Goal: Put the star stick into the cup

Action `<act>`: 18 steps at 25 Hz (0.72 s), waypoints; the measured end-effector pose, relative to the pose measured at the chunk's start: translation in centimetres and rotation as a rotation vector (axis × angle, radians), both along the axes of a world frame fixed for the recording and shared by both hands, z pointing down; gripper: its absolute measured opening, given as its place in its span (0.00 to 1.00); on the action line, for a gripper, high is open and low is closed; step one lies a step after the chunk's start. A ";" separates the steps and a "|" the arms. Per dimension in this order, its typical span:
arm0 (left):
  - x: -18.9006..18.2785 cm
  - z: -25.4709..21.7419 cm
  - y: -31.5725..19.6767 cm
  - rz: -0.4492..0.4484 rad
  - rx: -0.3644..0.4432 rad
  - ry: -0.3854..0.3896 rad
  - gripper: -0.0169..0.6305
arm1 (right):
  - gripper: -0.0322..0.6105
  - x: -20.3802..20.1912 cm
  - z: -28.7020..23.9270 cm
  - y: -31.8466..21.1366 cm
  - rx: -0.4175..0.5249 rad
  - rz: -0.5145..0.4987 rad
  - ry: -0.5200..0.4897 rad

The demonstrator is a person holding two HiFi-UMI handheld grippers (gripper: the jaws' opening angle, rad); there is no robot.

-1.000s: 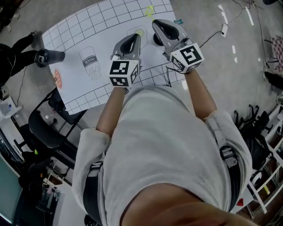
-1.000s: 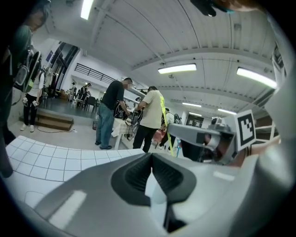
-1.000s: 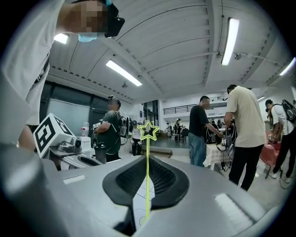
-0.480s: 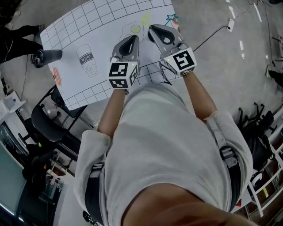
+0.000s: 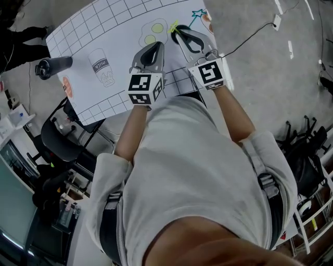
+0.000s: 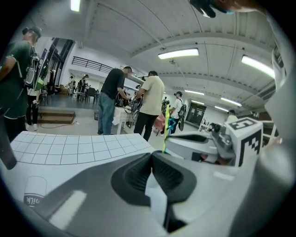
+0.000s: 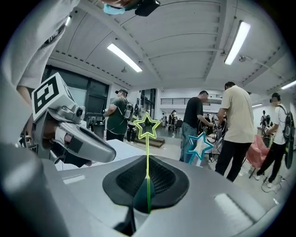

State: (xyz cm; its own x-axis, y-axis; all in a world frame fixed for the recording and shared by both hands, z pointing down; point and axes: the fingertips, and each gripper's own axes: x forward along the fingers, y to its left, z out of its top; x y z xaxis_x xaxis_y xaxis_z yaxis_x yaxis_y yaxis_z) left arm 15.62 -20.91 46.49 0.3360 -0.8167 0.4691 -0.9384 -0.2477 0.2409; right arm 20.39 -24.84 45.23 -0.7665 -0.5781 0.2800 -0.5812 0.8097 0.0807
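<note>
My right gripper point(image 7: 147, 162) is shut on the thin stem of a yellow-green star stick point(image 7: 147, 126), which stands straight up out of the jaws. In the head view this gripper point(image 5: 178, 32) hovers over the far right of the white grid mat point(image 5: 104, 23), and the green star point(image 5: 173, 25) pokes out beyond its tip. My left gripper point(image 5: 155, 47) hangs just left of it, its jaws closed with nothing held point(image 6: 151, 155). A dark cup-like cylinder point(image 5: 52, 66) lies at the mat's left edge, well away from both grippers.
A blue star stick point(image 5: 199, 15) stands at the mat's far right corner, also seen past the right jaws point(image 7: 200, 146). The mat bears printed outlines, among them a milk carton point(image 5: 101, 67). A black chair point(image 5: 62, 140) stands by the table. People stand in the background.
The right gripper with the green star stick has shifted slightly left, nearer the left gripper. The head view has tilted, so the blue star shows more. The left gripper has hardly moved.
</note>
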 end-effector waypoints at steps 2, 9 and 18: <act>-0.1 0.0 0.3 0.019 0.001 0.005 0.03 | 0.07 0.2 0.7 0.0 -0.005 0.029 0.029; -1.0 -0.9 1.1 0.081 0.030 0.029 0.03 | 0.05 1.1 2.1 -0.2 -0.049 0.133 0.096; -2.4 -1.8 2.8 0.143 0.060 0.102 0.03 | 0.06 1.1 -0.1 2.5 -0.049 0.255 0.116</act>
State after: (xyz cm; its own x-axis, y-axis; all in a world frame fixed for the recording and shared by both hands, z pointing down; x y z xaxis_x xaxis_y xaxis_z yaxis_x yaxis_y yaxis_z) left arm 13.27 -18.14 44.70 0.4936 -0.7827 0.3792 -0.8643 -0.3932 0.3136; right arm 21.46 -22.35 45.12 -0.5597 -0.7314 0.3896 -0.7556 0.6435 0.1226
